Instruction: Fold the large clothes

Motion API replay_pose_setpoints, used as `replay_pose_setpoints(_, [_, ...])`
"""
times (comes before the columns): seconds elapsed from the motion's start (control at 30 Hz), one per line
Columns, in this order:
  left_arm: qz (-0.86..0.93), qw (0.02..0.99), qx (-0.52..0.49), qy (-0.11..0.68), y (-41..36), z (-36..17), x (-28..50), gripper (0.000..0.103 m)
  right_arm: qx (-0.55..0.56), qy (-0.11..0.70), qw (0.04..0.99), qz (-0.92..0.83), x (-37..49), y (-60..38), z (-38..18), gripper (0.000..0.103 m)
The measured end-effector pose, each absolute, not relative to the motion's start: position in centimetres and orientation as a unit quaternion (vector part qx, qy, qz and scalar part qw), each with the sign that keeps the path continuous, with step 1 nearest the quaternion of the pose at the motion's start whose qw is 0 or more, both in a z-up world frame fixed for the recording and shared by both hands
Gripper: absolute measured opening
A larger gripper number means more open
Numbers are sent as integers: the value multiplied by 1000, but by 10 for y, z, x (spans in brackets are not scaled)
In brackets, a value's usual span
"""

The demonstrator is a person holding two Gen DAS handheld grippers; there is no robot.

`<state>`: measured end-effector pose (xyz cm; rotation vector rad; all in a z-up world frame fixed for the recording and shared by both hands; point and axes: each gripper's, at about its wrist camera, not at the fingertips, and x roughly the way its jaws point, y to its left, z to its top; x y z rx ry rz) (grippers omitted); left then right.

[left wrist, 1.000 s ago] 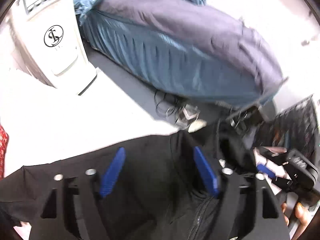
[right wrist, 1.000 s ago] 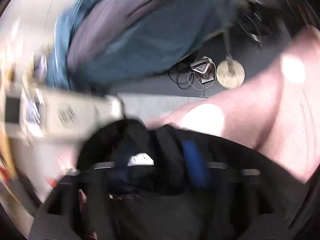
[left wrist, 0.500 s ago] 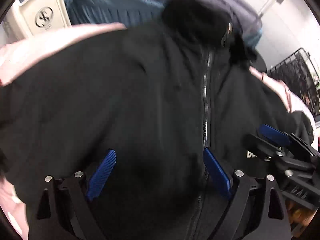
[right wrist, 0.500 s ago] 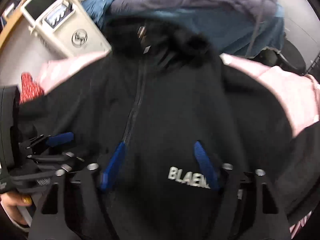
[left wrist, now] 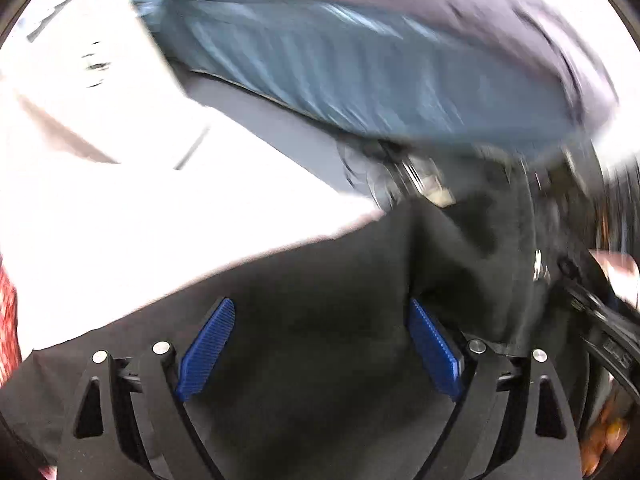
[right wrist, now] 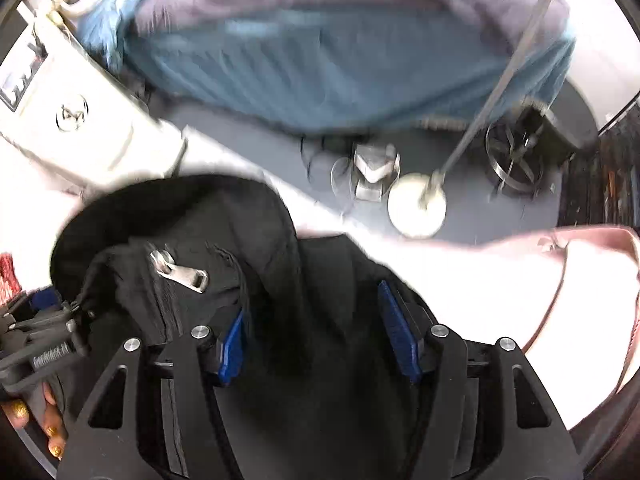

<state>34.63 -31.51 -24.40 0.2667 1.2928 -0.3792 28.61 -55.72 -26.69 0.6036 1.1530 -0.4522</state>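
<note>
A: Left gripper [left wrist: 320,350] first: its jaws are opening and stand wide over the black jacket [left wrist: 360,320], with cloth lying under and between the blue pads [left wrist: 208,348] but nothing pinched.

B: And the right gripper [right wrist: 316,340]?

A: Its jaws are half spread, with a dark ridge of the same jacket running between them. The left pad [right wrist: 230,354] looks to touch a fold. The right pad [right wrist: 398,340] seems to stand clear, so I read it as not yet clamped, though blur makes that uncertain.

B: Where does the jacket lie?

A: In the lower half of both views, spread on the pale pink sheet [right wrist: 500,280], with its bunched collar and metal zipper pull [right wrist: 180,272] at centre left of the right view. A blue-skirted bed [right wrist: 340,72] fills the top, and a white appliance [right wrist: 80,120] sits at upper left.

B: How should this step go?

A: I judge it to be a regrasp before a fold. Each pair of jaws should take one clean edge, not a wad, and steer clear of the zipper. The two sides should be lifted evenly so the front panel stays flat, and the collar bunch smoothed before creasing.
</note>
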Motion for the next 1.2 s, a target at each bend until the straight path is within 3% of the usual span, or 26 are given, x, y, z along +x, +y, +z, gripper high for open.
replay_pose_setpoints(0.13, [-159,756,-57,632,-268,-239,352,88,596,351,693,-203,214,-597,-270,63])
replay_pose_setpoints(0.17, [-148,765,-64,623,-258,-233,345,88,623,330,680,-202,201,-598,-268,63])
replay_pose_setpoints(0.3, [-200,793,26,574,-250,-206,288,89,474,376,772,-192,175,-553,-226,74])
replay_pose_setpoints(0.37, [-229,802,92,544,-246,-195,238,91,388,425,799,-175,158,-510,-216,74])
replay_pose_setpoints(0.4, [-241,804,124,529,-244,-193,210,96,343,455,803,-171,145,-484,-215,75])
replay_pose_setpoints(0.57, [-242,801,222,501,-200,-205,95,97,186,561,781,-202,59,-388,-231,76])
replay_pose_setpoints(0.67, [-226,781,252,525,-168,-229,49,97,124,607,756,-210,23,-347,-253,87])
replay_pose_setpoints(0.73, [-200,759,251,566,-140,-249,34,97,98,624,746,-211,8,-330,-268,93])
replay_pose_setpoints(0.8, [-195,759,185,593,-121,-257,37,98,80,618,749,-228,5,-325,-274,98])
replay_pose_setpoints(0.87, [-172,770,145,597,-115,-258,45,98,118,621,742,-224,8,-337,-279,98])
replay_pose_setpoints(0.97, [-160,771,168,593,-131,-260,52,99,212,647,702,-211,13,-367,-289,99])
replay_pose_setpoints(1.2, [-143,766,157,606,-136,-257,51,98,217,663,685,-209,25,-387,-292,99])
